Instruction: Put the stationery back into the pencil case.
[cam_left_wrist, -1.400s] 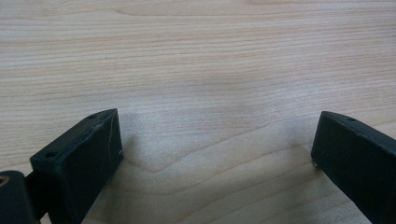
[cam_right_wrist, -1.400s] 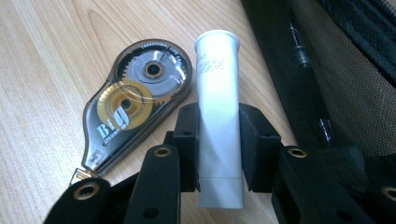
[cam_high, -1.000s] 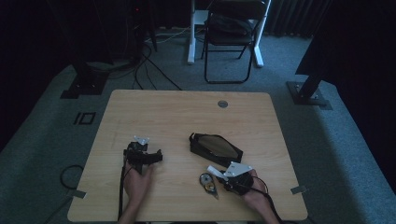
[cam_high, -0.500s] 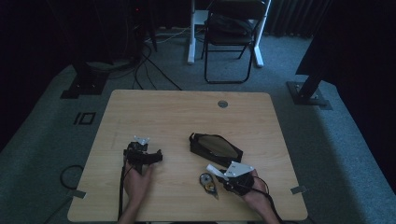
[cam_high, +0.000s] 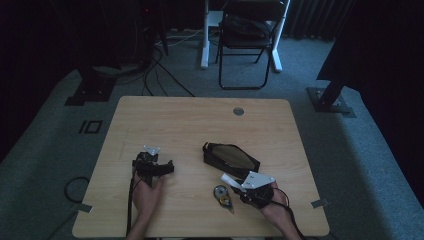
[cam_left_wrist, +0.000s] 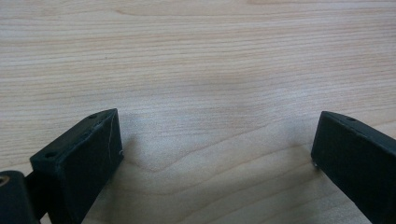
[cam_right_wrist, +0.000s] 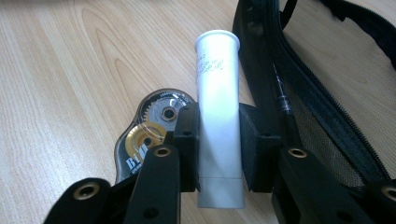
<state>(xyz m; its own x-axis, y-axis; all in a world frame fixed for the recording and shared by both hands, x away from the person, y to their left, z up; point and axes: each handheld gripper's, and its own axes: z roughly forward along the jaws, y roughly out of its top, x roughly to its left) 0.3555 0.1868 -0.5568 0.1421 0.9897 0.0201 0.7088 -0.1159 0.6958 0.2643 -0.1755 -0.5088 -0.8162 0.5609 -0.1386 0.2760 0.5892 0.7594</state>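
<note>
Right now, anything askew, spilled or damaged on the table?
Nothing stands out. The right gripper is shut on a white tube, intact and capped. The correction tape dispenser lies flat beside it, and the black mesh pouch sits open. The left gripper rests open over bare table.

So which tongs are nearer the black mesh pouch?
Right. The right tongs hold a white tube just beside the black mesh pouch; the left tongs sit well off to its left.

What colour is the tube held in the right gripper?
White; the tube shows best in the right gripper view.
</note>
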